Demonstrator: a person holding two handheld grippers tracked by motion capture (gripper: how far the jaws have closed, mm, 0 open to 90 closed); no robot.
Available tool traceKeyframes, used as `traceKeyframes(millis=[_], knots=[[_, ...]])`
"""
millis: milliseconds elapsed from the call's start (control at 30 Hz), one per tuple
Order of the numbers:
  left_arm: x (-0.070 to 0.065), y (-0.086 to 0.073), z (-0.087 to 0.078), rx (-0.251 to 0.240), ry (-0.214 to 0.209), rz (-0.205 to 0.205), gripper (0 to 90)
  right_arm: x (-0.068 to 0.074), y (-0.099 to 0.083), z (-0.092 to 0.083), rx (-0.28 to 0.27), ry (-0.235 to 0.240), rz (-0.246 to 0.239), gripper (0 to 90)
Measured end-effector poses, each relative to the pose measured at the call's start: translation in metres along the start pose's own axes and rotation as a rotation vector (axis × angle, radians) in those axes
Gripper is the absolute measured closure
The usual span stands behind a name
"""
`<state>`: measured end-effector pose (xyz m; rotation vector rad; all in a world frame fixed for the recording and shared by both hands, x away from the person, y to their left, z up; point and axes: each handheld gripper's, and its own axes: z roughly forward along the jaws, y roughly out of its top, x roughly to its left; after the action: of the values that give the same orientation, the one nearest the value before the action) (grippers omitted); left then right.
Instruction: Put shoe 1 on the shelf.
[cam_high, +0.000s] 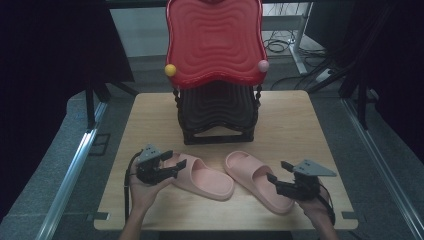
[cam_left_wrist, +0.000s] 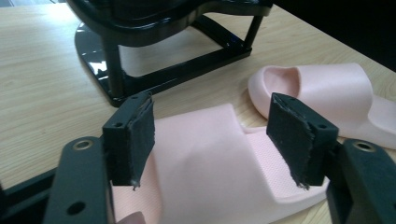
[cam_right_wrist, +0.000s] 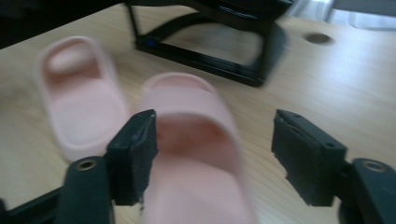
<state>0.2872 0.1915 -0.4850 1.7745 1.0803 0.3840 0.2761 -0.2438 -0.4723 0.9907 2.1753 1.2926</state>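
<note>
Item: two pink slides on the desk (cam_high: 150, 107), before the black stand (cam_high: 217, 112).

Left slide (cam_high: 205, 177): I had the left gripper (cam_high: 172, 162) over its strap, fingers (cam_left_wrist: 133, 135) spread wide, pressing nothing.

Right slide (cam_high: 257, 185): right gripper (cam_high: 277, 172) at its heel, fingers (cam_right_wrist: 135, 154) apart, gripping nothing.

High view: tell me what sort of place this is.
Probably a lab or recording workspace, not a home: a small wooden table on grey carpet, dark curtains at both sides, cables trailing on the floor behind.
</note>
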Motion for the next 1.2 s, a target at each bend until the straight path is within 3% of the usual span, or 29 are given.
traceKeyframes(millis=[200, 367, 567, 633, 1200], knots=[[0.009, -0.002, -0.011, -0.015, -0.007, -0.015, 29.3, 0.030, 0.021, 0.049, 0.077, 0.133, -0.058, 47.9], [0.014, -0.004, -0.018, -0.021, -0.007, -0.027, 28.8, 0.053, 0.031, 0.095, 0.133, 0.200, -0.090, 53.1], [0.016, -0.005, -0.021, -0.028, -0.003, -0.032, 28.8, 0.071, 0.041, 0.133, 0.156, 0.217, -0.103, 54.6], [0.016, -0.005, -0.021, -0.024, -0.004, -0.031, 28.8, 0.077, 0.044, 0.140, 0.179, 0.192, -0.094, 54.7], [0.018, -0.007, -0.025, -0.035, -0.010, -0.042, 28.8, 0.093, 0.049, 0.189, 0.227, 0.236, -0.053, 58.9]])
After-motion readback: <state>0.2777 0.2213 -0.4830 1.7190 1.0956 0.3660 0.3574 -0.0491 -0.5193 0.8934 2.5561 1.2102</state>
